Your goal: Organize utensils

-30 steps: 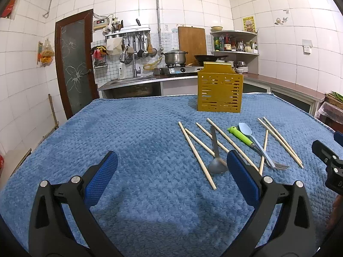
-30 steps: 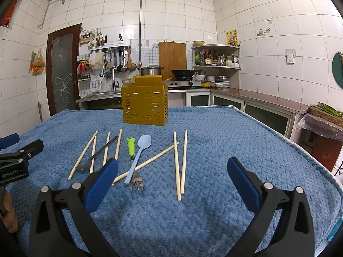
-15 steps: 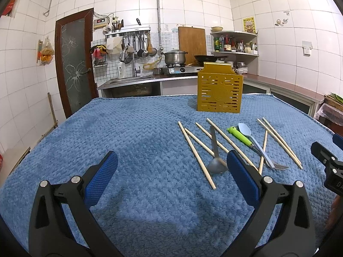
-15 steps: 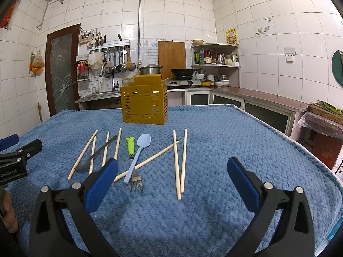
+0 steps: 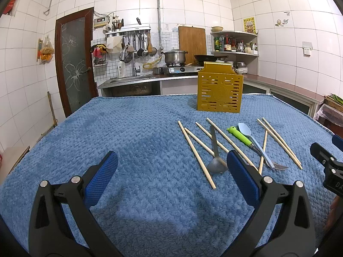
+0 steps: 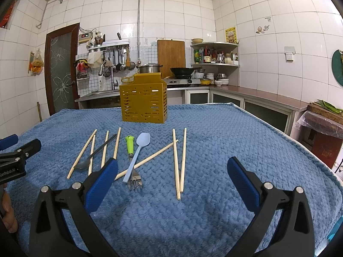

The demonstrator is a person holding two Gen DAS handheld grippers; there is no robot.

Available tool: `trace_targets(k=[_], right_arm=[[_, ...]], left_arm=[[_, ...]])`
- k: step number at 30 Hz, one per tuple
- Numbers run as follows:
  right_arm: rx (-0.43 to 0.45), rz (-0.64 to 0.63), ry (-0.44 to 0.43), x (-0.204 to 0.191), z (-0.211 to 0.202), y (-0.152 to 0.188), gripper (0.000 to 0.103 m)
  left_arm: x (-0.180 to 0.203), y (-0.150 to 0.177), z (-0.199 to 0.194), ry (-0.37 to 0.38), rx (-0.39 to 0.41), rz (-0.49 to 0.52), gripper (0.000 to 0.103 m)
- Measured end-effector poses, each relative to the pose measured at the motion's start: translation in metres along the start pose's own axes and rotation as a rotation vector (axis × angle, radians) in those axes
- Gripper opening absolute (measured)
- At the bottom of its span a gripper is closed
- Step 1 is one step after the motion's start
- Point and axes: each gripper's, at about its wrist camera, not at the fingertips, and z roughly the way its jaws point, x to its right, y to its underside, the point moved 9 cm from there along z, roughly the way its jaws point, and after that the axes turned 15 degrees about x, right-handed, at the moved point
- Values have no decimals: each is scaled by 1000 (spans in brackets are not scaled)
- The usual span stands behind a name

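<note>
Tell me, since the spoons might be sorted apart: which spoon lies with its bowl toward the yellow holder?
The light blue spoon, beside the green-handled fork; its bowl points at the yellow holder. The grey metal spoon lies reversed, bowl toward the camera.

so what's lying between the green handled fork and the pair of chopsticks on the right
In the right wrist view, the light blue spoon and one slanted chopstick lie between the green-handled fork and the chopstick pair. The slanted chopstick passes under the spoon's handle.

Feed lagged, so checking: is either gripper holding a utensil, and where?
Nothing is held. The left gripper and right gripper are both open and empty above the blue cloth.
</note>
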Motion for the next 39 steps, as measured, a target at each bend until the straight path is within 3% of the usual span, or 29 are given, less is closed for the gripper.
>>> trace_targets(k=[39], right_arm=[[1,4,-3,0,-1,-1,99]], left_arm=[[1,1,0,3,-13,-22,98]])
